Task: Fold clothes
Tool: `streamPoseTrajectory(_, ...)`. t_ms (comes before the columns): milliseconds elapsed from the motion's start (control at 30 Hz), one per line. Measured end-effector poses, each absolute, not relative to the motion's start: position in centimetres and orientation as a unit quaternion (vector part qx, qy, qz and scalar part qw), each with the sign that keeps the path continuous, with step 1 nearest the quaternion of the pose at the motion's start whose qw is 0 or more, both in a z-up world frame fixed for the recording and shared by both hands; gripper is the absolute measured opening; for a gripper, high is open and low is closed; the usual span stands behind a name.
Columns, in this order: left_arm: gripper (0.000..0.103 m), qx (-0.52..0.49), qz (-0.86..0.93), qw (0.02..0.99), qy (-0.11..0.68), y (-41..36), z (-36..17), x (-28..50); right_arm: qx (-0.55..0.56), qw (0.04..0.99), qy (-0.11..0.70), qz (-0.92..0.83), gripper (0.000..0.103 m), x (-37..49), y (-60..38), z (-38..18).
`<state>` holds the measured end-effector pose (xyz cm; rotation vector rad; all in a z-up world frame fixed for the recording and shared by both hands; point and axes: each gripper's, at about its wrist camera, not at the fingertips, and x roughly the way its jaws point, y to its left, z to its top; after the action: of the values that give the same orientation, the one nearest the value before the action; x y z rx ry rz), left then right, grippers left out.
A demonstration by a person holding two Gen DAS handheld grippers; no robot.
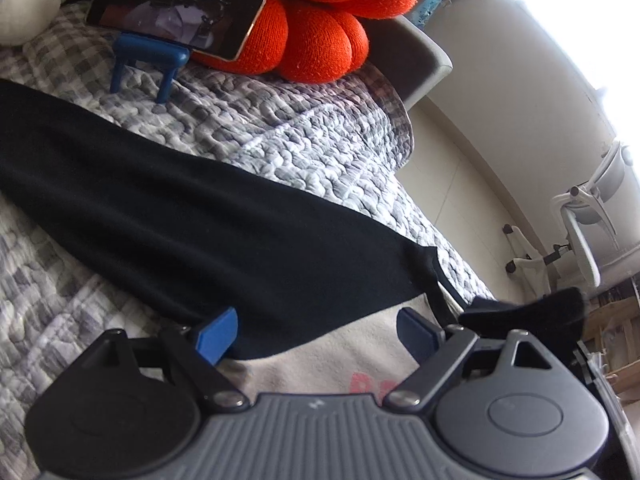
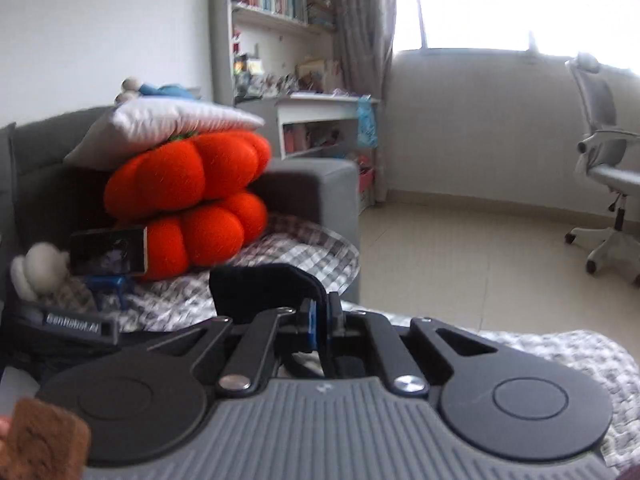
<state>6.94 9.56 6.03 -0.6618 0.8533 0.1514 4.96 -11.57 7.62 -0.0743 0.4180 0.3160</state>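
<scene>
One black garment (image 1: 208,216) lies spread in a long band across the checked quilt (image 1: 304,140), over a pale cloth (image 1: 352,344). Left gripper (image 1: 316,334): blue pads apart, the garment's near edge between them. Right gripper (image 2: 320,320): pads clamped together on a raised black fold (image 2: 260,288). Behind stand two orange cushions (image 2: 188,200), one phone (image 1: 176,12) on one blue stand (image 1: 148,60), and one office chair (image 2: 608,184).
</scene>
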Motion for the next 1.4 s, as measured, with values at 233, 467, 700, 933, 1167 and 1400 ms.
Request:
streamPoseTrajectory(233,0.088,-0.338,0.054,0.847,0.406,10.5,5.8,6.7,-0.077,0.940,0.282,0.177,0.004,3.5,-8.9,3.7)
streamPoseTrajectory(467,0.088,-0.349,0.029,0.840,0.414,10.0,5.6,6.7,-0.215,0.924,0.272,0.160,0.015,1.9,-7.8,3.3)
streamPoseTrajectory(700,0.088,-0.357,0.021,0.833,0.421,9.6,5.4,6.9,-0.425,0.869,0.178,0.180,0.077,0.2,-4.8,1.5)
streamPoseTrajectory(933,0.088,-0.370,0.025,0.829,0.417,10.3,5.3,6.9,-0.532,0.800,0.140,0.238,0.041,-0.4,-2.9,-0.4)
streamPoseTrajectory(1167,0.088,-0.377,0.036,0.833,0.403,11.2,5.7,6.7,-0.292,0.907,0.205,0.225,0.013,2.6,-5.5,3.4)
streamPoseTrajectory(1400,0.088,-0.435,0.066,0.813,0.381,13.6,5.4,5.9,-0.030,0.956,0.182,0.228,0.013,3.3,-7.2,6.8)
